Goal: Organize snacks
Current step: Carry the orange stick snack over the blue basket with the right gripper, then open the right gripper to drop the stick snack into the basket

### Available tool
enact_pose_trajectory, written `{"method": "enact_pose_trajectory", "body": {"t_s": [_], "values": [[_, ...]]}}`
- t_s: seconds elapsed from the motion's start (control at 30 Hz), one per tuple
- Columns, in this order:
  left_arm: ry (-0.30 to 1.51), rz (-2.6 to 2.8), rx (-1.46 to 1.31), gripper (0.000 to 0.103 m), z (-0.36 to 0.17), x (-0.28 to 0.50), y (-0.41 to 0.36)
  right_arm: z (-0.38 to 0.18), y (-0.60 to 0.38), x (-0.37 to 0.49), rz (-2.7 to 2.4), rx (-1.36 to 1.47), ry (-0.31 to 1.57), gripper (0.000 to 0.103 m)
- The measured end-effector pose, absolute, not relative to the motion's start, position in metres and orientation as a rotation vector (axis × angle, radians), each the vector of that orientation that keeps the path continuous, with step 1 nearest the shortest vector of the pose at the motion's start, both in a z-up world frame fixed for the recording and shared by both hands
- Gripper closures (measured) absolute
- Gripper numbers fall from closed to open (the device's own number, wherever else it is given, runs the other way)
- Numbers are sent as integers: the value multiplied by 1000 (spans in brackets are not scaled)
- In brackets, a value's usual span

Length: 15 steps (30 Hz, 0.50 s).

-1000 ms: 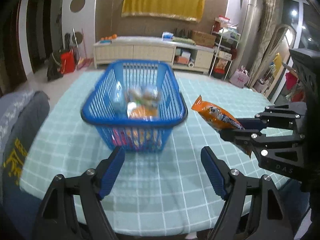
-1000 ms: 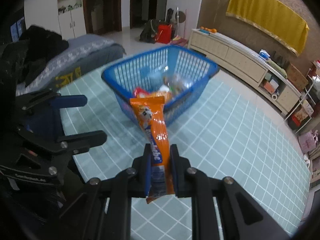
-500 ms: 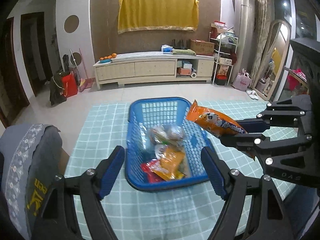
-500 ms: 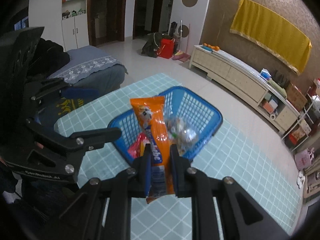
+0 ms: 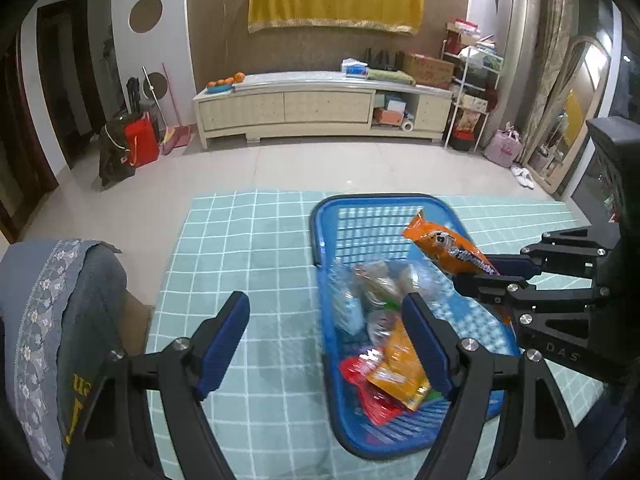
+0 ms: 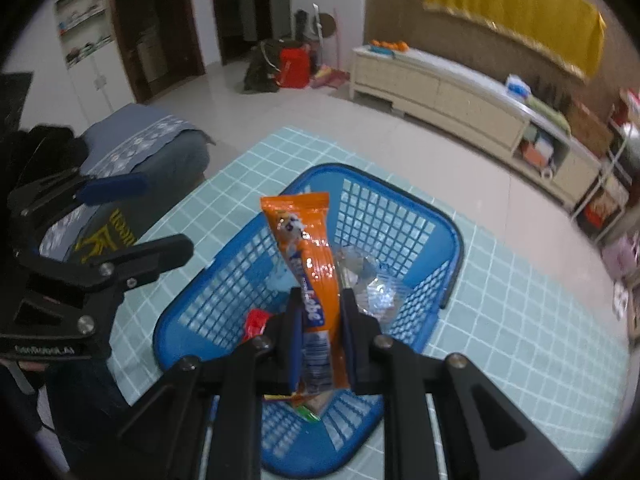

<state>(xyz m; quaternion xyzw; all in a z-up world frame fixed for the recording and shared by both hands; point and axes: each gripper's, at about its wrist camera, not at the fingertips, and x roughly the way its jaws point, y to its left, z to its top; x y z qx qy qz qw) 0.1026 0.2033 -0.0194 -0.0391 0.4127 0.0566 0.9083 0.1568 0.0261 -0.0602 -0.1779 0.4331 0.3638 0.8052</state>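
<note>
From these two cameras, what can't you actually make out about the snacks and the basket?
- Clear wrappers in the basket: blurred in the left view, contents unreadable.
- Orange pack: its lower end sits between the right tongs in the right view; the print is only partly legible.
- Red pack: mostly under a yellow pack, brand unseen.
- Basket's near rim: hidden by the right tongs in the right view.
- Left tongs: open, holding nothing.

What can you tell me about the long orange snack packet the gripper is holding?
The orange snack packet is a long, shiny plastic wrapper with a cartoon face near its crimped top end, white lettering on blue and a barcode lower down. The right gripper has its jaws shut on the lower part, so it sticks out forward, held in the air above the blue basket. Nothing else touches it.
</note>
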Motion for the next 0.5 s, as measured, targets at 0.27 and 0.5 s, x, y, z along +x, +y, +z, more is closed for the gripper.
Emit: {"method": "enact_pose_trajectory", "body": {"t_s": [0.27, 0.5], "values": [[905, 95, -88, 26, -42, 132, 227, -92, 48, 191, 678, -274, 1065, 82], [910, 80, -146, 26, -55, 142, 237, -109, 59, 203, 619, -237, 1123, 82]]}}
